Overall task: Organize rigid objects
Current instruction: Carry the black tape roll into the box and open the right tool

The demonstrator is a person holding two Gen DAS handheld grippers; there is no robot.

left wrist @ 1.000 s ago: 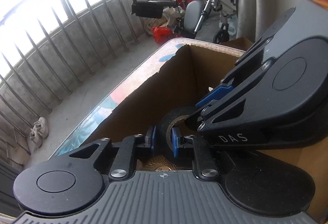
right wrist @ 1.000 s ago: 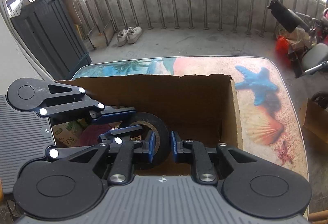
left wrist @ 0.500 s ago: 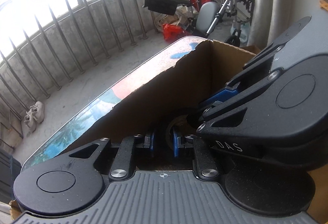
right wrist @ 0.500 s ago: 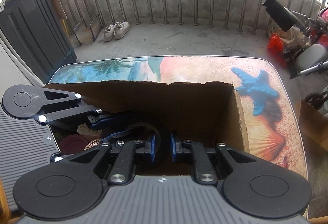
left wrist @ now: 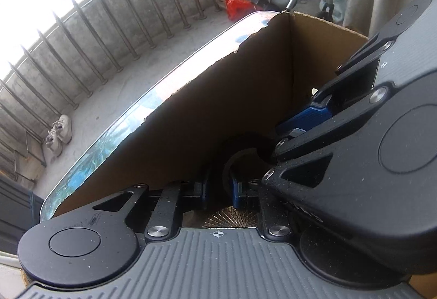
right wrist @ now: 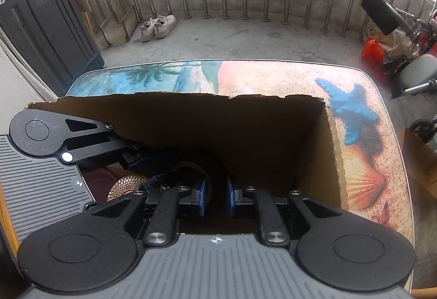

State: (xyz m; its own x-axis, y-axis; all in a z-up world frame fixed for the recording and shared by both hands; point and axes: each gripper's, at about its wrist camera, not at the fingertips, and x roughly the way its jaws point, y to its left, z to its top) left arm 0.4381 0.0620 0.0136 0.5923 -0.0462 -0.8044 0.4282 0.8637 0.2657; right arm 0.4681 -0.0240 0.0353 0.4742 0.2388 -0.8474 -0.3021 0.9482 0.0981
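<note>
A black tape roll (right wrist: 215, 162) sits deep inside an open cardboard box (right wrist: 245, 129) on the beach-print table (right wrist: 273, 75). My right gripper (right wrist: 215, 196) is shut on the roll's rim. My left gripper (left wrist: 218, 191) is shut on another part of the same roll (left wrist: 240, 151), and it also shows in the right wrist view (right wrist: 147, 162), reaching in from the left. Both grippers are down inside the box. The right gripper's body fills the right side of the left wrist view (left wrist: 355, 162).
A gold ribbed disc (right wrist: 123, 185) and a dark red item (right wrist: 95, 178) lie on the box floor at left. The box's far wall (left wrist: 218, 107) stands close ahead. A dark cabinet (right wrist: 46, 34), shoes (right wrist: 157, 25) and a wheelchair (right wrist: 404, 53) stand around the table.
Both grippers have gone lower into the box with the tape roll held between them. The box walls now rise higher around them.
</note>
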